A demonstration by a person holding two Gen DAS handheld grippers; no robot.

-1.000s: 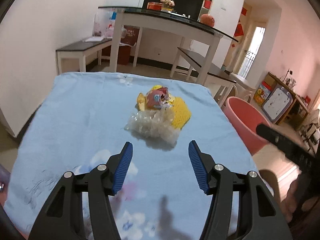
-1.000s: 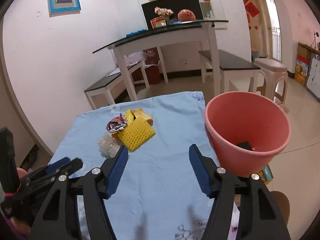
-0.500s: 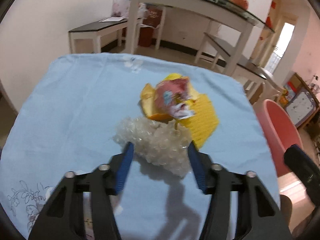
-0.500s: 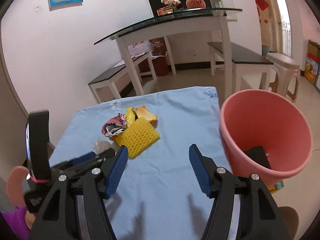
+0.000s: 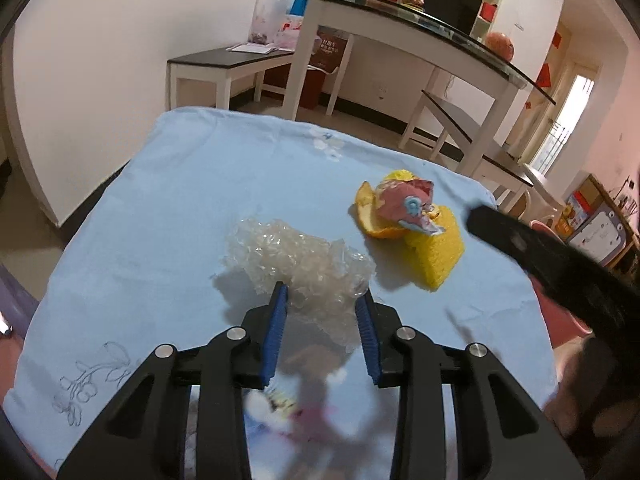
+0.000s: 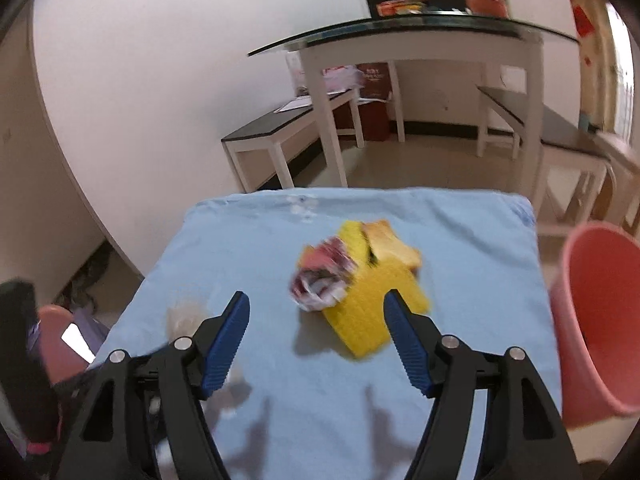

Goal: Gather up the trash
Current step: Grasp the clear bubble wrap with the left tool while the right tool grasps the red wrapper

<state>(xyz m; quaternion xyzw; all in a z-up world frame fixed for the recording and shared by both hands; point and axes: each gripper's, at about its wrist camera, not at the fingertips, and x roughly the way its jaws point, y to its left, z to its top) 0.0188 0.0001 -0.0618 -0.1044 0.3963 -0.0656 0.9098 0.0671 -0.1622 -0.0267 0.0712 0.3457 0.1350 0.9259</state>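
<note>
On the blue-clothed table [image 5: 180,200] my left gripper [image 5: 322,312] has a wad of clear crumpled plastic [image 5: 304,260] between its blue pads. The jaws are closing and both pads touch the wad. To the right lie an orange peel [image 5: 372,220], a crumpled pink wrapper [image 5: 408,204] and a yellow sponge [image 5: 436,256]. My right gripper [image 6: 316,320] hovers just short of the wrapper [image 6: 320,284] and the sponge [image 6: 372,312]. Its jaws are opening with nothing between them. The red bucket [image 6: 592,340] stands off the table's right edge.
Beyond the cloth stand a glass-topped white table [image 5: 400,24] and dark-topped benches [image 5: 224,60] on a tiled floor. The right gripper's black body [image 5: 540,248] reaches in from the right of the left wrist view. A pink stool [image 6: 52,328] sits low on the left.
The left jaws have narrowed onto the plastic wad, which now sits apart from the peel and sponge. The right gripper has swung left, away from the bucket, to face the pile.
</note>
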